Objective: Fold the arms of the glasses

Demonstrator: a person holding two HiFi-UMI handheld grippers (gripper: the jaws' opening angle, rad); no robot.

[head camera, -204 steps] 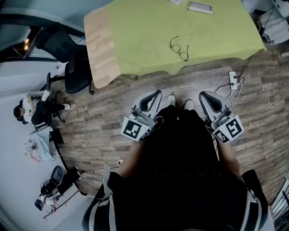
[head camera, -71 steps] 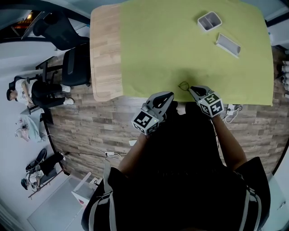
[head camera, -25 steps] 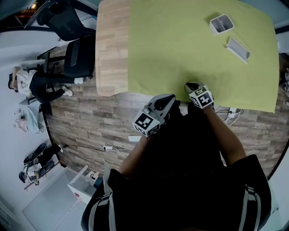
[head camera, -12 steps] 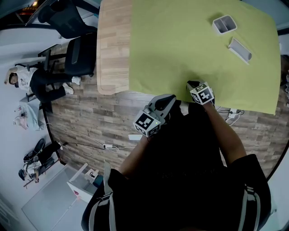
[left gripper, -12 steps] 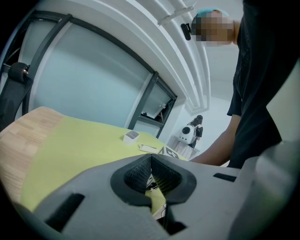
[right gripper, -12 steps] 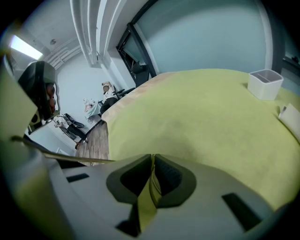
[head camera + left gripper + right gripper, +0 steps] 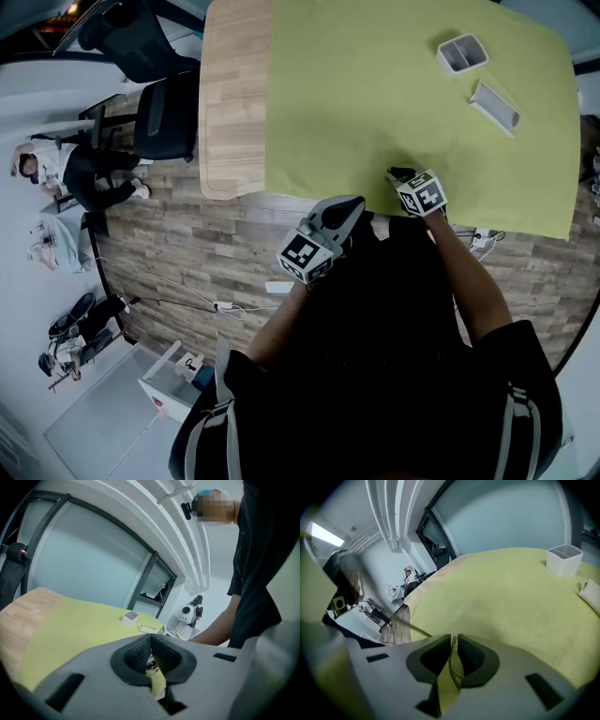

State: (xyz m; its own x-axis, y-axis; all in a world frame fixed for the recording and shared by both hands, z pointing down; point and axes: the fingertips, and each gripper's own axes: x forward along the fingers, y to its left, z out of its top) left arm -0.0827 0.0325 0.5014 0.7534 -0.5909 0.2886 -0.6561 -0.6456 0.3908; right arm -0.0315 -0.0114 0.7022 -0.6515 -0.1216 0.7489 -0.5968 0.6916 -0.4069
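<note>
The glasses [image 7: 453, 663] are a thin wire frame, caught between the jaws of my right gripper [image 7: 453, 641], which is shut on them. One thin arm [image 7: 411, 626] sticks out to the left over the green cloth [image 7: 506, 592]. In the head view my right gripper [image 7: 397, 174] rests at the cloth's near edge and hides the glasses. My left gripper [image 7: 349, 202] hangs off the table's near edge, left of the right one. In its own view the left gripper [image 7: 151, 641] has its jaws shut together with nothing held.
A small white box [image 7: 462, 52] and a flat white piece [image 7: 492, 103] lie on the green cloth [image 7: 375, 84] at the far right. Bare wooden tabletop [image 7: 234, 94] shows at the left, with an office chair [image 7: 159, 117] beside it. A power strip [image 7: 483, 234] lies on the floor.
Over the earlier frames both grippers rose from beside my body; the right one reached the glasses at the cloth's near edge and shut on them. In the last second hardly anything moved.
</note>
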